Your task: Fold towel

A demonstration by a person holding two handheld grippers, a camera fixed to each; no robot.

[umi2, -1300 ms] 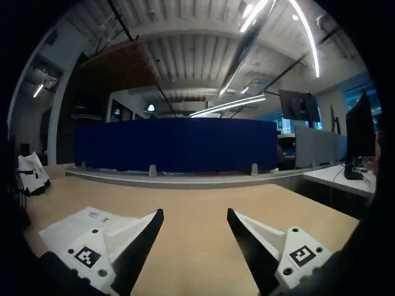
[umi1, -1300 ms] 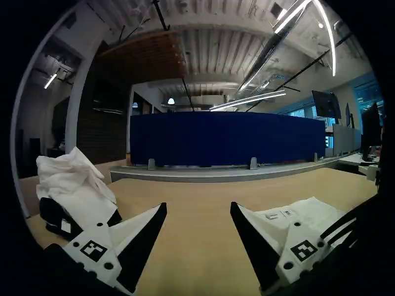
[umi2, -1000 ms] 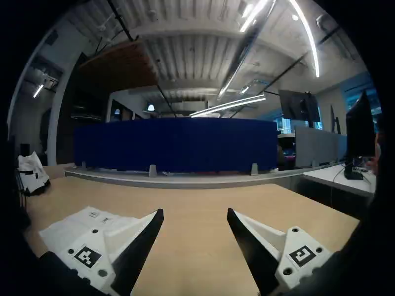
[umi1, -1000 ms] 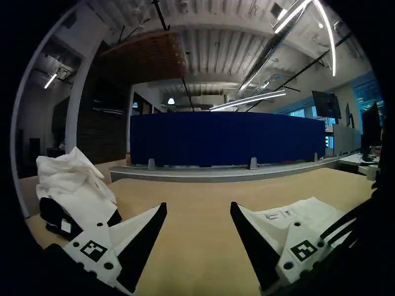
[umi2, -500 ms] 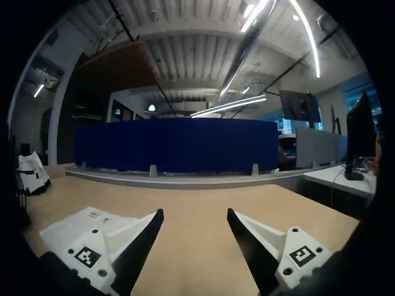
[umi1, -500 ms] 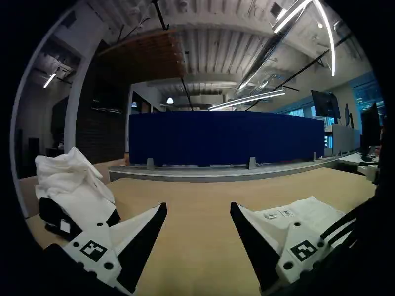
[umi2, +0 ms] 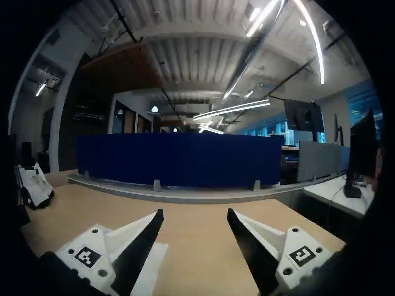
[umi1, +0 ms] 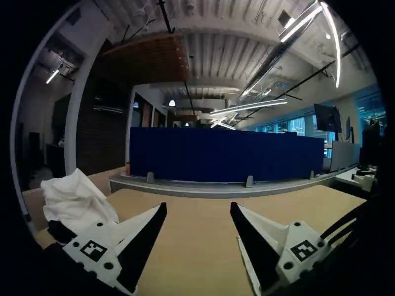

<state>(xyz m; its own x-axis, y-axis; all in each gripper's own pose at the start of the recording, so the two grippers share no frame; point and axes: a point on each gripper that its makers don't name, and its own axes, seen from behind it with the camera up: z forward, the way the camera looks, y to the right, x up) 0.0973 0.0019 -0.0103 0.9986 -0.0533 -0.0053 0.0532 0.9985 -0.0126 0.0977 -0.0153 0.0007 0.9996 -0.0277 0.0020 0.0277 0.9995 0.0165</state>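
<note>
Left gripper view: the left gripper (umi1: 197,232) has its jaws spread wide, with bare table (umi1: 197,256) between the fingers. It holds nothing. A sliver of the towel (umi1: 248,271) shows at 5 o'clock, white and flat on the wood, tucked along the inner edge of the finger on that side. Whether the finger touches it cannot be told.

Right gripper view: the right gripper (umi2: 195,232) is likewise wide open and grips nothing. Here the towel (umi2: 154,261) lies at 7 o'clock, a flat white corner passing under the finger on that side. Contact cannot be confirmed.

Further out, the left gripper view has a heap of white cloth (umi1: 74,200) close at 9 o'clock, crumpled and resting on a dark object near the table edge. In the right gripper view the same heap (umi2: 37,187) sits small and well apart at 9 o'clock. A blue partition (umi1: 222,153) closes off the table's far edge at 12 o'clock. The right gripper view also takes in a neighbouring desk (umi2: 331,190) at 3 o'clock, with a dark monitor (umi2: 363,143) standing on it.
</note>
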